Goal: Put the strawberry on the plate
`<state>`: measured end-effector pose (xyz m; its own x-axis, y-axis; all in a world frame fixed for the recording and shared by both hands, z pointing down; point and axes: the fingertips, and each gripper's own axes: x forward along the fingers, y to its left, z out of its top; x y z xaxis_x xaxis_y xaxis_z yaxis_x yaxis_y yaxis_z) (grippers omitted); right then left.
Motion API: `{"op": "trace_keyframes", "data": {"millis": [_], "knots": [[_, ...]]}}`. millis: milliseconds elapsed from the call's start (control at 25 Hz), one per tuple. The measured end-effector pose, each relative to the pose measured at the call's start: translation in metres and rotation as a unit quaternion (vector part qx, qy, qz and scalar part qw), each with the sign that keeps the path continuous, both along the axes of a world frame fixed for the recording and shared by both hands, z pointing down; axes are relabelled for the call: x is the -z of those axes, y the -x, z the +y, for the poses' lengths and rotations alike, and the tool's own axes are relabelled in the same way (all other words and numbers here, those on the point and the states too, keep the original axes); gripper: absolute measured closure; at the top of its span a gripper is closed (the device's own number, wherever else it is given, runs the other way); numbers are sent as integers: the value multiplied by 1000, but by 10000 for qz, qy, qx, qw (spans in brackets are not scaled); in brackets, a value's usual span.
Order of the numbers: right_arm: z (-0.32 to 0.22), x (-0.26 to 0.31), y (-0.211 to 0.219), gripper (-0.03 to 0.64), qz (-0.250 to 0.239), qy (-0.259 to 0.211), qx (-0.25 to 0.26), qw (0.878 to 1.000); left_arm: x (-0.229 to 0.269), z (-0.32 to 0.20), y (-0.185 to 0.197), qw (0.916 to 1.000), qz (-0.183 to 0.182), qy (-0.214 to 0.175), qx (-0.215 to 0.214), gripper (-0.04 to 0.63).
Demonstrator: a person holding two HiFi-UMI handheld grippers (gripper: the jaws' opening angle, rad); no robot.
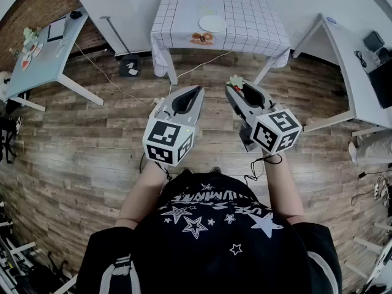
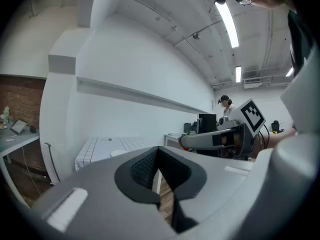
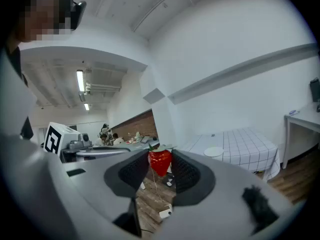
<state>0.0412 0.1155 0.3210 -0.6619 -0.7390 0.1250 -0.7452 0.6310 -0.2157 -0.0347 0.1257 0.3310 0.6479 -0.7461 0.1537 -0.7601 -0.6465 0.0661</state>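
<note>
Head view: the right tongs [image 1: 236, 88] were clenched on the strawberry [image 1: 237, 82], held above the wooden floor, well apart from the bench [image 1: 251, 14]. The plate [image 1: 212, 23] lay ahead, midway along the bench and set back from its near edge, so the carry would probably run forward. The left tongs [image 1: 198, 90] were alongside, closed and empty.

Left gripper view: the left tongs [image 2: 158, 156] met at the tips with nothing between them. The plate [image 2: 119, 152] showed beyond, to their left.

Right gripper view: the strawberry [image 3: 160, 162] sat pinched between the pads, leafy cap up. The plate [image 3: 214, 151] lay far ahead, right of where the tongs [image 3: 160, 166] pointed.
</note>
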Motion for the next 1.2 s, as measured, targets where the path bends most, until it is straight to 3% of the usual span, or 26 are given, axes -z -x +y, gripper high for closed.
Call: {"op": "trace_keyframes", "data": {"millis": [200,760,1200], "knots": [[0,-2,-2,468,26,-1,23,10000,7,-3,-4,9999,50,-81,59,586],[15,-10,-24,468,90,-25,-10,10000,-4,8,-31,9998,100,167,-72,588],[21,-20,-76,468,-239,-21,-67,9997,-3,9,-47,9999,-34,40,105,586]]}}
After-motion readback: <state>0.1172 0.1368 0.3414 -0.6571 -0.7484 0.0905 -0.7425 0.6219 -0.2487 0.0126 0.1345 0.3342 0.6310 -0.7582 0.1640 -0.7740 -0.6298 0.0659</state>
